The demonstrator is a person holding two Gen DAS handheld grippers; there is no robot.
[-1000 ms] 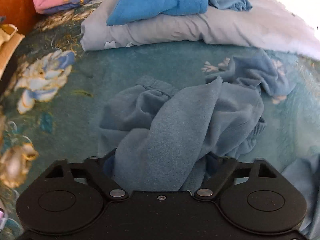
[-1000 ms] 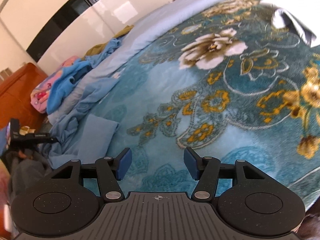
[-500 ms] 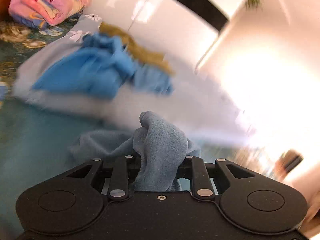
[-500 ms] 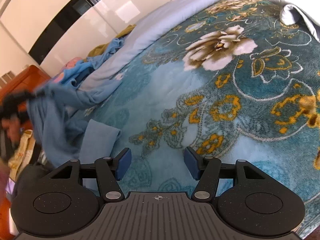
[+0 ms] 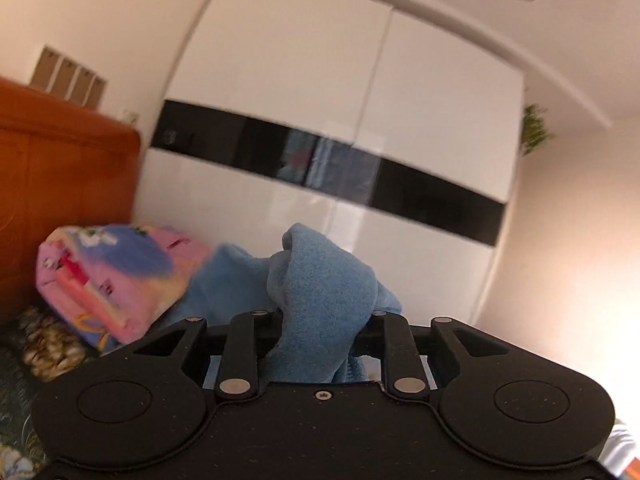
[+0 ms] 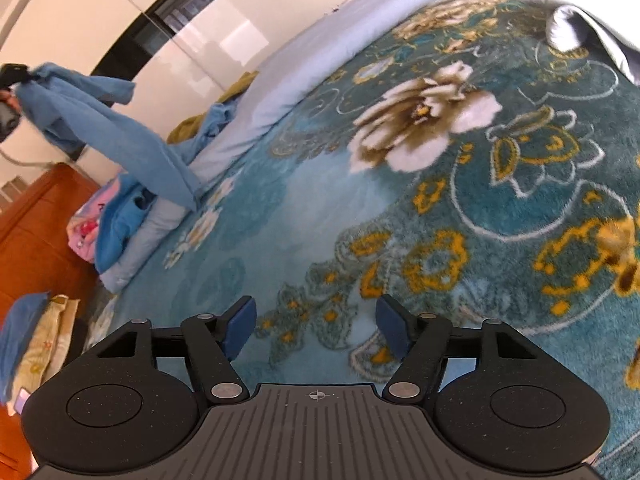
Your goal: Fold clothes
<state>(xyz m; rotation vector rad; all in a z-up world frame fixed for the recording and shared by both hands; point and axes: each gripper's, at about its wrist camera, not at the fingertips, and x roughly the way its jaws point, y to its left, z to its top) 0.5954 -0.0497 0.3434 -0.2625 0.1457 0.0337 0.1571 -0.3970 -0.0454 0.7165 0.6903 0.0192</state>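
The left claw [image 5: 316,320] is clamped on a bunch of blue fleece garment [image 5: 320,300], the cloth bulging up between its black arms and spilling forward. Seen from the right wrist, that same garment [image 6: 100,128] hangs high at far left, raised off the bed and draping down towards the folded pale blue duvet [image 6: 288,72]. Beyond the left claw there's a white wardrobe [image 5: 360,120] with a black band across it, and a pink patterned bundle [image 5: 112,280] sits by the orange headboard [image 5: 60,200]. Over on the other side, the right claw [image 6: 316,330] hovers with its blue-padded fingers [image 6: 240,320] spread apart, gripping nothing, above the teal floral blanket [image 6: 440,200] covering the bed. More blue clothing [image 6: 120,220] lies heaped near the headboard end.
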